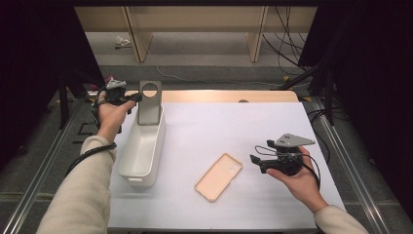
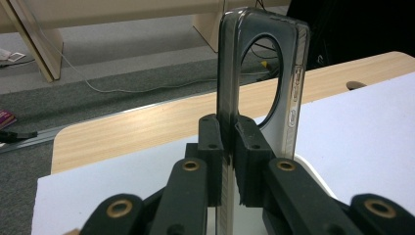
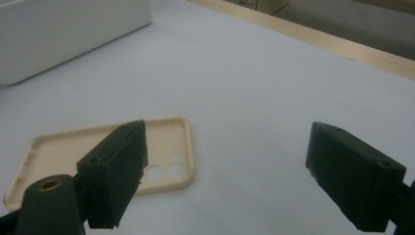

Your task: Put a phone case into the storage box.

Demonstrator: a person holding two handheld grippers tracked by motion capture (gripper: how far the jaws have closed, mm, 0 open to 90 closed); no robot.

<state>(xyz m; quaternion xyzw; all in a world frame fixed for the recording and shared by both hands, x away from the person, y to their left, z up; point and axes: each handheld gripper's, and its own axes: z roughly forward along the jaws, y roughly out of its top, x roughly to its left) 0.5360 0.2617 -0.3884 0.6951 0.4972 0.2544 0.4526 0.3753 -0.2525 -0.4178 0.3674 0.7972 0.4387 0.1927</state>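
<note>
The grey phone case (image 1: 149, 101) is standing upright over the far end of the white bin (image 1: 127, 165), its lower edge dipping inside. The left gripper (image 1: 131, 100) is pinching that case's edge between closed jaws. Right of the bin, the beige phone case (image 1: 219, 176) is lying flat on the white table (image 1: 243, 126). Further right, the right gripper (image 1: 254, 160) is hovering with its jaws spread wide, gripping nothing.

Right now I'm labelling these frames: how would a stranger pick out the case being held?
Start at the white bin on the table's left side. Above its far end, the left gripper clamps a grey phone case upright. Unlike the beige case lying flat, it has one large round hole.
</note>
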